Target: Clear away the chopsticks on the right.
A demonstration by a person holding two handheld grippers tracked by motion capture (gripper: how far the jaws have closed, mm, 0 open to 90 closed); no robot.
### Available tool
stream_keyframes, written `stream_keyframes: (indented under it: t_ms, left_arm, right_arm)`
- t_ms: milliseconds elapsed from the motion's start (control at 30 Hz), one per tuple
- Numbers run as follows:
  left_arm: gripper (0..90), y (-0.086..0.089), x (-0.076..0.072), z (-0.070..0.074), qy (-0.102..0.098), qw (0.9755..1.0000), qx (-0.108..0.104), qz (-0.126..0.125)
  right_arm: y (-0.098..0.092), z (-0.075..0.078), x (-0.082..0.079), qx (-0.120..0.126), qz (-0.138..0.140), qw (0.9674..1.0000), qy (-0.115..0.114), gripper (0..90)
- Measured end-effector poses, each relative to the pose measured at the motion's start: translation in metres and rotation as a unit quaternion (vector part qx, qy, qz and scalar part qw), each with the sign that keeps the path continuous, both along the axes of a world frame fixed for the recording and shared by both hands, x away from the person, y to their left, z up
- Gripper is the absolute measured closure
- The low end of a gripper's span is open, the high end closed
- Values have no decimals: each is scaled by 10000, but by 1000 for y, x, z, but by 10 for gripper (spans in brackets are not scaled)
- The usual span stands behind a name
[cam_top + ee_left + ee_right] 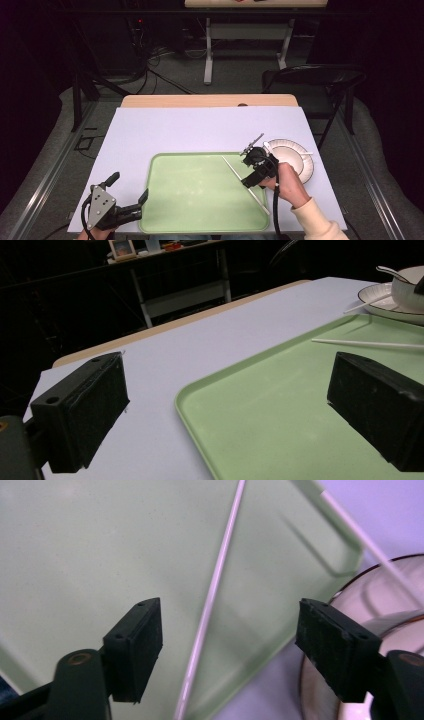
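Right tool [251, 167]: seen centre-right of high view, over right part of green tray [200, 220]; jaws stood wide apart, nothing gripped.
Chopstick on tray [212, 595]: white, thin; lay flat on tray surface below and between right tool's jaws, touched by neither pad in right gripper view; ran diagonally upper centre to bottom centre of that frame.
Second chopstick [367, 542]: seen upper right of right gripper view, off the tray, one end resting over plate.
Left tool [129, 194]: lower left of high view, by tray's left edge; jaws apart w/ nothing betw. them; one pad [82, 412] over worktop, other over tray.
Tray: pale green, rounded corners, lower centre of high view, on lilac-covered worktop [165, 130].
Plate [309, 167]: white w/ dark rim, just right of tray; bowl [285, 152] sat on it, spoon handle [392, 274] visible at bowl in upper right of left gripper view.
Right hand [290, 182]: cream sleeve, entered from lower right of high view.
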State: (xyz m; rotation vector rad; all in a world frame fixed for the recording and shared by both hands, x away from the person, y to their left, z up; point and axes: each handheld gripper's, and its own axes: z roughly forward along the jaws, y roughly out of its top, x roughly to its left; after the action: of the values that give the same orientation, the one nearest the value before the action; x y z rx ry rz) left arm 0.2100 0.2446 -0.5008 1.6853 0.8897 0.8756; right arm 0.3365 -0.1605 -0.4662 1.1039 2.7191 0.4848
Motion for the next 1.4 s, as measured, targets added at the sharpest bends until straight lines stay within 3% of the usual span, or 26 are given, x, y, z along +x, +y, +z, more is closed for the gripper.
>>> stream_keyframes:
  t_ms: [267,533,633,1033,1233,1400]
  left_arm:
    - [27,0,0,0,3,10000,0,0]
    - [27,0,0,0,-3,10000,0,1]
    - [27,1,0,0,10,10000,-2,12]
    - [26,1,0,0,14,10000,-18,13]
    - [26,0,0,0,20,10000,-30,22]
    - [26,1,0,0,17,10000,-30,22]
  right_arm:
    - [-19,39,6,-87,366,9979,-529,90]
    - [-44,71,29,-424,437,9948,-814,25]
    - [-56,77,41,-476,429,9946,-813,0]
    - [-95,78,86,-1061,392,9909,-727,0]
    - [-111,62,108,-1137,431,9910,-557,0]
    - [-119,46,121,-1330,501,9889,-426,120]
